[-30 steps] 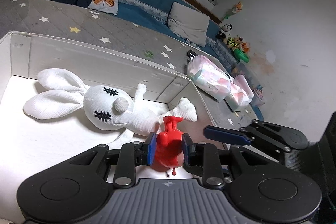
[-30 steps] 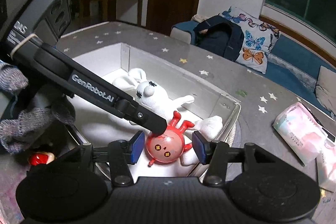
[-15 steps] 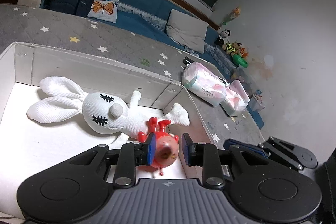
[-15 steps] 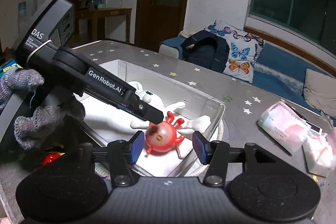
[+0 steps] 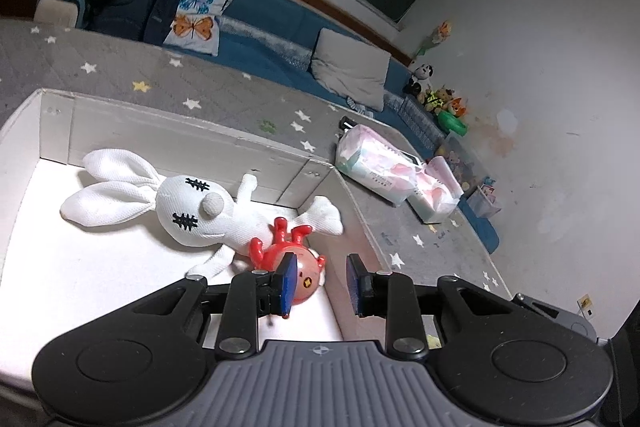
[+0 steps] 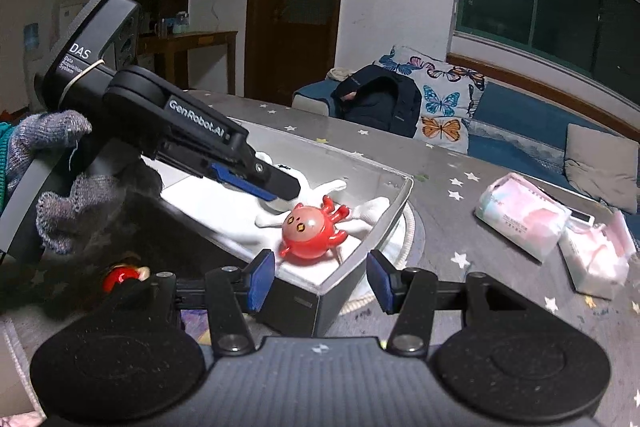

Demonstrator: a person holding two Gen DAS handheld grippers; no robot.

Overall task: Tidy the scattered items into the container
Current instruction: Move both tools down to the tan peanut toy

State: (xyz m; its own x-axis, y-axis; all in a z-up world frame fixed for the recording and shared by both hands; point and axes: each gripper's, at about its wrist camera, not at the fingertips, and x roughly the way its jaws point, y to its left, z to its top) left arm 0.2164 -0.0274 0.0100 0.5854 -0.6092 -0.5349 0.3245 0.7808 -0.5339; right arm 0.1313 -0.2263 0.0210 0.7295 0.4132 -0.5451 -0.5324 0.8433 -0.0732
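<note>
the white box (image 5: 168, 131) stands on the grey star-patterned mat (image 5: 240, 95), its near right corner pointing at the right gripper (image 6: 318, 279). inside lies a white rabbit plush (image 5: 192, 207), ears toward the far left wall, legs reaching the far right corner. the red crab toy (image 6: 310, 229) rests on the box floor at the near right corner, touching the rabbit's leg. the left gripper (image 5: 320, 285) hangs over that corner with its jaws parted and nothing between the pads; the crab shows just behind its left pad. the right gripper's jaws also stand apart and empty, just outside the box corner. a gloved hand (image 6: 60, 183) holds the left tool. on the mat beyond the box's right wall lie two pink tissue packs (image 5: 376, 171), well apart from the box. a small red item (image 6: 120, 275) sits in shadow outside the box's near left wall; its kind is unclear.
</note>
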